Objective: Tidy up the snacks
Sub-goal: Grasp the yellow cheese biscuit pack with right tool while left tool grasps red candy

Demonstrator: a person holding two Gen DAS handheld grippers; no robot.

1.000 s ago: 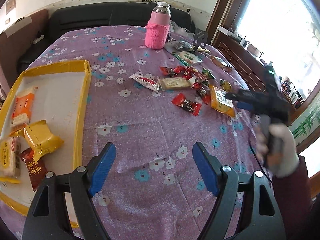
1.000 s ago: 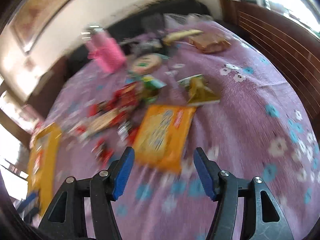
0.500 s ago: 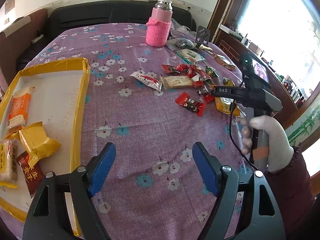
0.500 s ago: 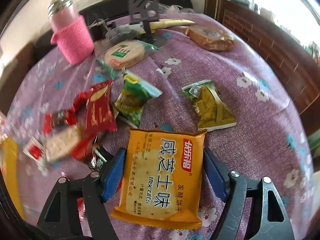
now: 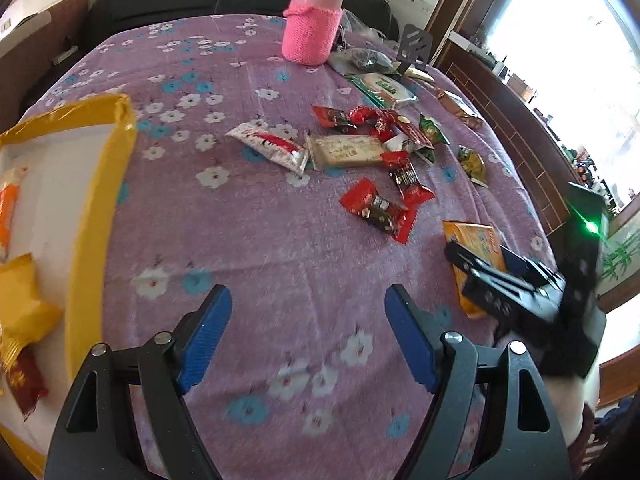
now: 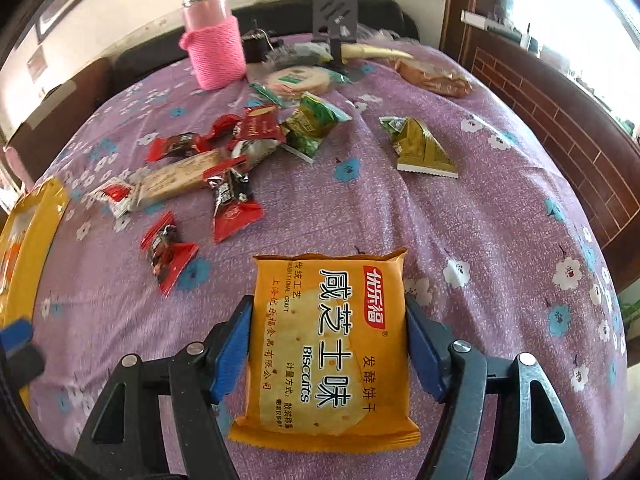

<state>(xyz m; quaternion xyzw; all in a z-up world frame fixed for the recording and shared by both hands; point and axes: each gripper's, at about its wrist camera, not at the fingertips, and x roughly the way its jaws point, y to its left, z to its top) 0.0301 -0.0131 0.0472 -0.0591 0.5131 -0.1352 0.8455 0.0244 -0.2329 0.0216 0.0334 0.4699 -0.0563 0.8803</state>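
Observation:
An orange biscuit packet [image 6: 328, 344] lies flat on the purple flowered cloth between the blue pads of my right gripper [image 6: 328, 332]. The pads [image 6: 230, 344] stand right at its two long sides, and the packet shows no buckling. The left wrist view shows the same gripper [image 5: 476, 256] over the packet [image 5: 472, 240] at the right. My left gripper [image 5: 308, 336] hangs open over bare cloth with nothing between its fingers. The yellow-rimmed tray [image 5: 120, 128] at the left holds a yellow packet [image 5: 20, 304], a red one [image 5: 20, 380] and an orange one [image 5: 6, 216].
Several loose snacks lie mid-table: red candies [image 5: 376, 210], a beige bar [image 5: 346, 152], a white-and-red packet [image 5: 268, 144], a green-gold packet [image 6: 420, 148]. A pink knit-covered bottle [image 5: 314, 28] and a black stand [image 6: 336, 16] stand at the back. A gloved hand [image 5: 588, 392] holds the right gripper.
My right gripper has come down over the orange biscuit packet, which now lies deep between its jaws. My left gripper has sunk and moved toward the loose snacks; the tray has slid to the view's left edge.

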